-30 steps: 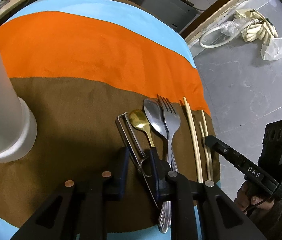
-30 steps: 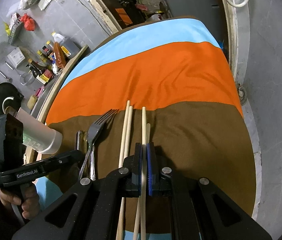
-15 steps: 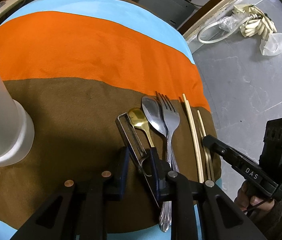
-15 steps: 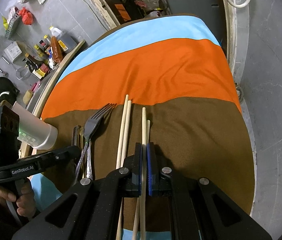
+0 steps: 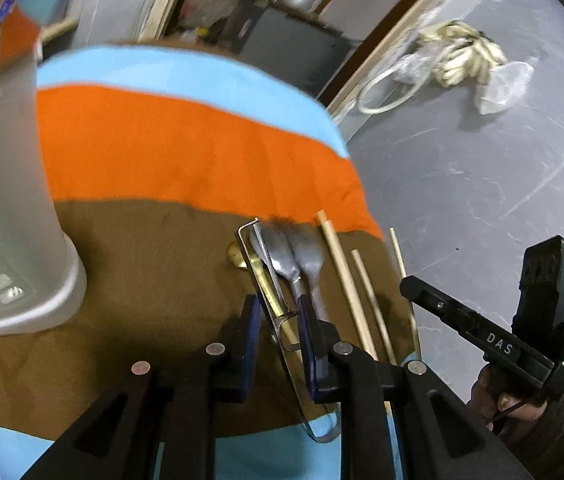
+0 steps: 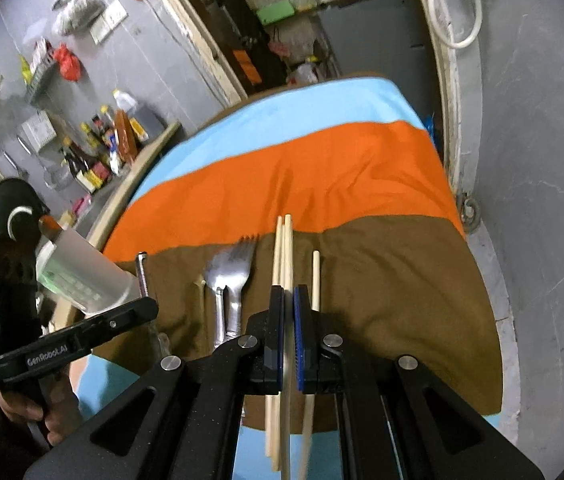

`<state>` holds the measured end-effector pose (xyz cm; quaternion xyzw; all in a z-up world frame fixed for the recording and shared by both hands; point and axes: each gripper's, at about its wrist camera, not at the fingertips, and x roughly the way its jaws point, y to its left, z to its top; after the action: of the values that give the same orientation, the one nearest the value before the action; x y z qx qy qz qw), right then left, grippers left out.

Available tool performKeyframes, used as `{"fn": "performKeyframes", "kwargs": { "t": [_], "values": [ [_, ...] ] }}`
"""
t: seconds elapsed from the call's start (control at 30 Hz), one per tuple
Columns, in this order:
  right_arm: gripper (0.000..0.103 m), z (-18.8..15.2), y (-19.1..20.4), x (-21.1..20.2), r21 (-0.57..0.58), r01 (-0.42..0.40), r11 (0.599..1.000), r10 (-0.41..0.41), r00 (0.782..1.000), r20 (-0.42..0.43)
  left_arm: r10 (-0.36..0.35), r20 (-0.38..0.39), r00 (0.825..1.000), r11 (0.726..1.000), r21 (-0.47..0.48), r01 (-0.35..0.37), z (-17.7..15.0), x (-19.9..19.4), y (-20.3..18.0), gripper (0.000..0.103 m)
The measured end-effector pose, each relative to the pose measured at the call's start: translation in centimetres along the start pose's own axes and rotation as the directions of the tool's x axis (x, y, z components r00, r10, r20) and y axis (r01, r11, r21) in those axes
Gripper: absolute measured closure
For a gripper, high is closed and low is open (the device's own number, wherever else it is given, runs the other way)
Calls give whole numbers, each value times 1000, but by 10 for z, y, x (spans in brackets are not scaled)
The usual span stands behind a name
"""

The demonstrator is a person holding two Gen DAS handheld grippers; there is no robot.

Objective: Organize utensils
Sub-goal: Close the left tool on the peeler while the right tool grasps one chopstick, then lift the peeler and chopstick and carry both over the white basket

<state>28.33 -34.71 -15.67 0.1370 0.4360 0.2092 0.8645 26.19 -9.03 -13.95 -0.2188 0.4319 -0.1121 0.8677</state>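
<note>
Between right gripper [image 6: 288, 308] jaws, chopstick [image 6: 288, 248].

Left tongs [image 5: 278, 320] come in matte black, two angular arms with triangular cut-outs, each pinned with round screws, coppery on one arm, silver on the other. Blue ribbed pads [image 5: 250, 330] line the fingers. Right tongs [image 6: 289, 320] share the black frame, silver screws and blue pads. White lettering: "DAS" on one side rail, "GenRobot.AI" on the other. A green light glows on a black block. Bare knuckles and a dark sleeve show at the handles.
</note>
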Motion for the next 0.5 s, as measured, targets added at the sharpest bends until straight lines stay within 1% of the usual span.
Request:
{"fn": "performKeyframes", "kwargs": {
  "t": [0.1, 0.2, 0.3, 0.37, 0.5],
  "values": [
    [98, -3, 6, -16, 20, -7, 1000, 5, 997, 72, -12, 42, 999, 999, 52, 10, 1, -15, -8, 86],
    [98, -3, 16, -31, 27, -17, 999, 13, 989, 144, -25, 68, 997, 996, 83, 19, 3, -27, -13, 87],
    [98, -3, 29, -47, 30, -32, 999, 25, 976, 218, -43, 87, 995, 994, 103, 34, 9, -41, -13, 88],
    [98, 0, 40, -57, 41, -55, 998, 42, 961, 272, -55, 93, 994, 993, 112, 45, 14, -53, -12, 88],
    [98, 6, 66, -72, 37, -87, 996, 69, 936, 344, -85, 117, 989, 988, 139, 69, 24, -83, -10, 88]
  ]
}}
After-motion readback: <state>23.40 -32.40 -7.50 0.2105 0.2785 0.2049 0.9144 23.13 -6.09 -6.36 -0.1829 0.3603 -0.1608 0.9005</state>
